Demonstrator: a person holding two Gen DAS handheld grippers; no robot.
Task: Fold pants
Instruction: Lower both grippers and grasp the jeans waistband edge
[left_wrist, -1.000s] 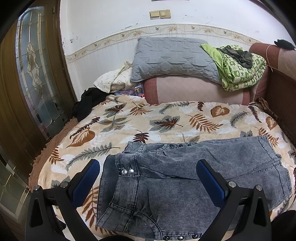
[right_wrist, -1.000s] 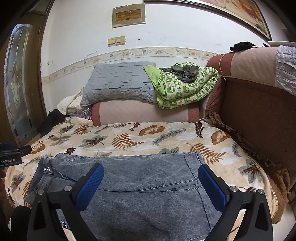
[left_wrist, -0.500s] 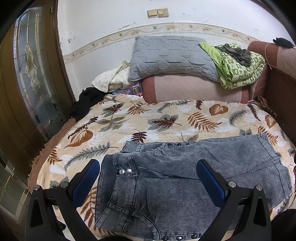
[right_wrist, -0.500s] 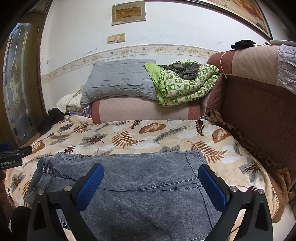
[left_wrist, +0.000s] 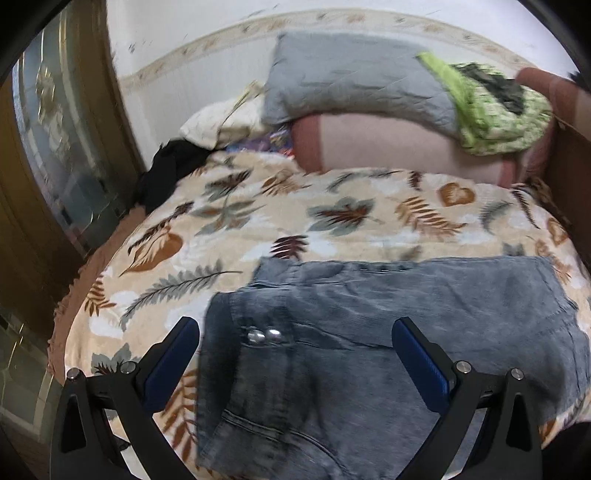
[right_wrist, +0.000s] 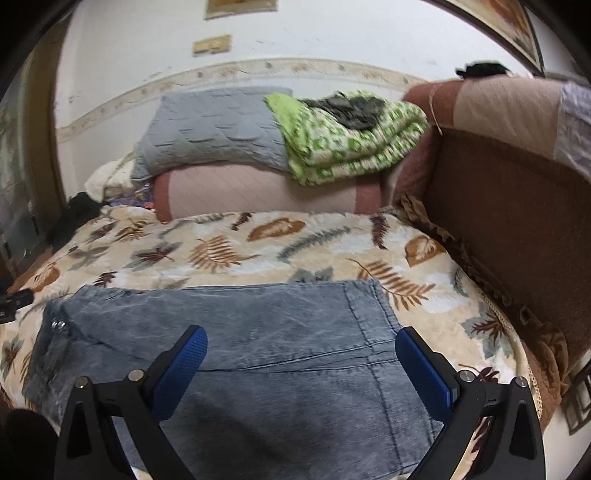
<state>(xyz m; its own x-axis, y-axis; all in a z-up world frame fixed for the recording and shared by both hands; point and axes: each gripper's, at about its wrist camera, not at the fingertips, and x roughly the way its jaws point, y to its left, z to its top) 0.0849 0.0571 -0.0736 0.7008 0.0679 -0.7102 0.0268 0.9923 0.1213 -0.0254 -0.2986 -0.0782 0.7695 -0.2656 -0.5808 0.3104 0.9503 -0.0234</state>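
The grey denim pants (left_wrist: 388, 332) lie crosswise on the bed (left_wrist: 332, 221), waistband under the left gripper (left_wrist: 295, 354), hems under the right gripper (right_wrist: 301, 365); both jaws gape empty.

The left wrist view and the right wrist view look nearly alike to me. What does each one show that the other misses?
Only the left wrist view shows the wooden door with patterned glass and the left tool, open over the waistband snaps. Only the right wrist view shows the wall switch plate, the brown sofa back and the right tool, open above the leg hems. Both show the grey denim pants, leaf-print blanket, grey pillow and green quilt.
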